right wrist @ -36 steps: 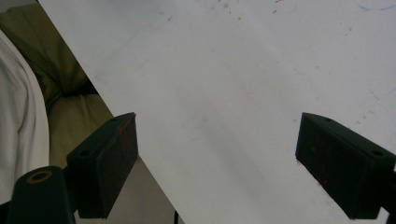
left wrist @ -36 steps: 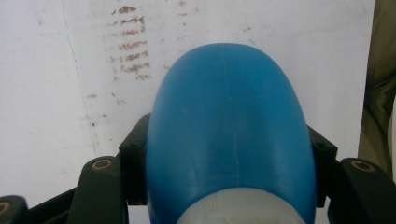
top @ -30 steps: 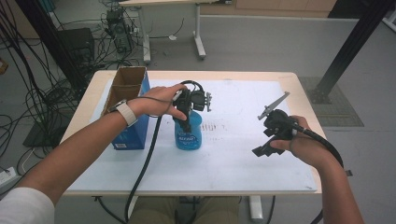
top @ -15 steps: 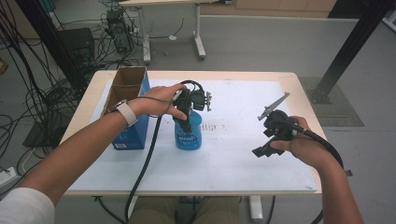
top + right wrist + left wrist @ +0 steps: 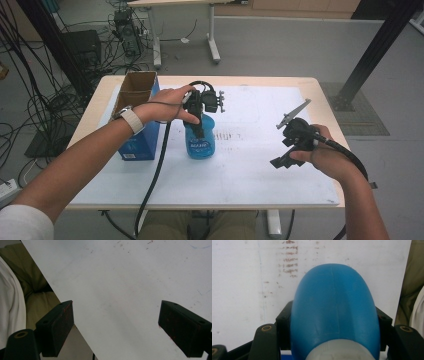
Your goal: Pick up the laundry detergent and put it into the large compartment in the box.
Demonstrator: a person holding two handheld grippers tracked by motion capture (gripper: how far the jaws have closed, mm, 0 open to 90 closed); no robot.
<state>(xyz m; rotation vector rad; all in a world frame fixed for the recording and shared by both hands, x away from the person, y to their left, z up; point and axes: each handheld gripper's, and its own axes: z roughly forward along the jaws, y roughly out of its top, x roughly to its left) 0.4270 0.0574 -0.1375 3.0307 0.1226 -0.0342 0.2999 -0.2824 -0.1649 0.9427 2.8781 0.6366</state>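
— So, where does the work stand?

— The left tongs (image 5: 200, 131) are clamped from above on the translucent blue plastic bottle with a pale neck (image 5: 200, 139), their jaws pressing on both of its flanks. The bottle stands upright near the middle of the white-topped surface (image 5: 250, 170), just beside the open blue cardboard box (image 5: 137, 112). So the grasp looks done; lifting it or placing it somewhere is what seems left.

— And the other hand?

— The right tongs (image 5: 286, 159) hover over the right part of the surface, well apart from the bottle, jaws spread wide with nothing between them.

— What about the surroundings?

— The white top carries faint reddish-brown marks (image 5: 288, 263) near the bottle. Around it lies a grey floor, with a tangle of dark cables (image 5: 45, 105) on the left and the legs of another table (image 5: 212, 42) beyond.
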